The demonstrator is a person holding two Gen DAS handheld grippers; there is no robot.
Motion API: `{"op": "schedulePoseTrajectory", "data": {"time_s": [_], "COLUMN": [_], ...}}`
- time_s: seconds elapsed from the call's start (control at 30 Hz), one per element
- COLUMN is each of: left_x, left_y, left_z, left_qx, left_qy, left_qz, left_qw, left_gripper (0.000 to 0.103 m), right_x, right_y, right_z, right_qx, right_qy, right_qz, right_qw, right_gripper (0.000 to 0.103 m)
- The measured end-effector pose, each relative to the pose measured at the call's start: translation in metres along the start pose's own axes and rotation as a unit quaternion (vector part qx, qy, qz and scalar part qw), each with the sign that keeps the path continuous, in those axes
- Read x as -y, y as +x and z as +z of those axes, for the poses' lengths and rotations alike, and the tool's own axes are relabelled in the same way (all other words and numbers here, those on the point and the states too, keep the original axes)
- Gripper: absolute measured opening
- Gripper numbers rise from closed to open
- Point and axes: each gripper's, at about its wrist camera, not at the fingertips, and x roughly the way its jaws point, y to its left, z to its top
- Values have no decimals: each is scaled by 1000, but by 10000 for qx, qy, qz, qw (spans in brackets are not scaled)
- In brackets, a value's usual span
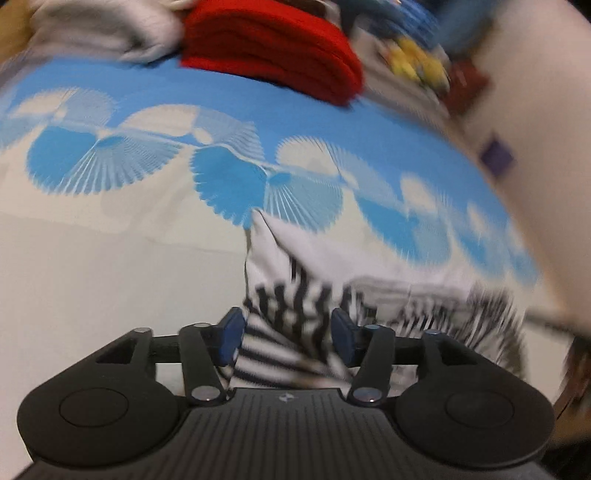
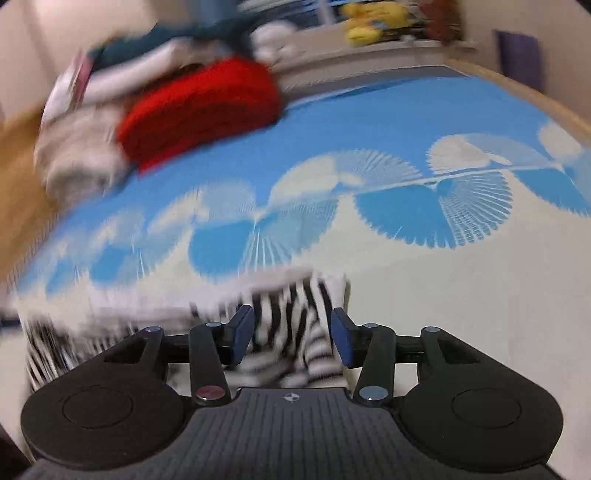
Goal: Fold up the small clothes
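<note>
Left wrist view: the left gripper point(image 1: 286, 338) has its jaws spread, and the striped cloth point(image 1: 295, 295) lies bunched between the blue pads point(image 1: 231, 338) without being pinched; whether a pad brushes the fabric cannot be told. The cloth is black and white, with a plain white edge rising to a point ahead of the gripper. It rests on a bed sheet point(image 1: 110, 258), on the sheet's cream part, just short of the band of blue fan shapes point(image 1: 229, 184). Farther off a folded red cloth point(image 1: 273, 51) sits on the blue part, with a pale grey cloth point(image 1: 103, 29) beside it. Yellow soft toys point(image 1: 417, 62) show, blurred, beyond.

In the right wrist view the right gripper point(image 2: 291, 338) is also released, jaws apart, with the other end of the striped cloth point(image 2: 291, 332) loose between its pads point(image 2: 341, 339). The cloth trails off to the left, smeared by blur. The red cloth point(image 2: 199, 110) lies far ahead at the left, on the sheet point(image 2: 461, 314), against a heap of pale clothes point(image 2: 77, 155).
</note>
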Motion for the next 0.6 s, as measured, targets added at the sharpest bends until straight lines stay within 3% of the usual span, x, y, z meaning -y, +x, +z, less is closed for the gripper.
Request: {"op": "schedulePoseTrajectory", "data": {"time_s": [0.1,0.23,0.47,0.6], "left_x": [23,30,40,47], "left_y": [9,26,49,59], "left_z": [-11,-21,-14,-6], "left_qx": [-6,-94,-16,99], "left_qy": [854,1307,1567,1605], "left_qz": [429,875,1156,1211], "left_qw": [9954,9875,9809,9795], "left_gripper": [81,81,81,81], "right_x": [-18,-32,-43,-53], "right_y": [10,25,50,60], "right_z": [-13,-17,-16,-15], "right_qx": [-120,-158,-107,-89], "right_qy": [-827,-1480,-2010,-2349], "right_qz": [-215,-609,-962,-941], "right_qw": [9963,9870,9748,9674], "right_gripper": [53,56,58,58]}}
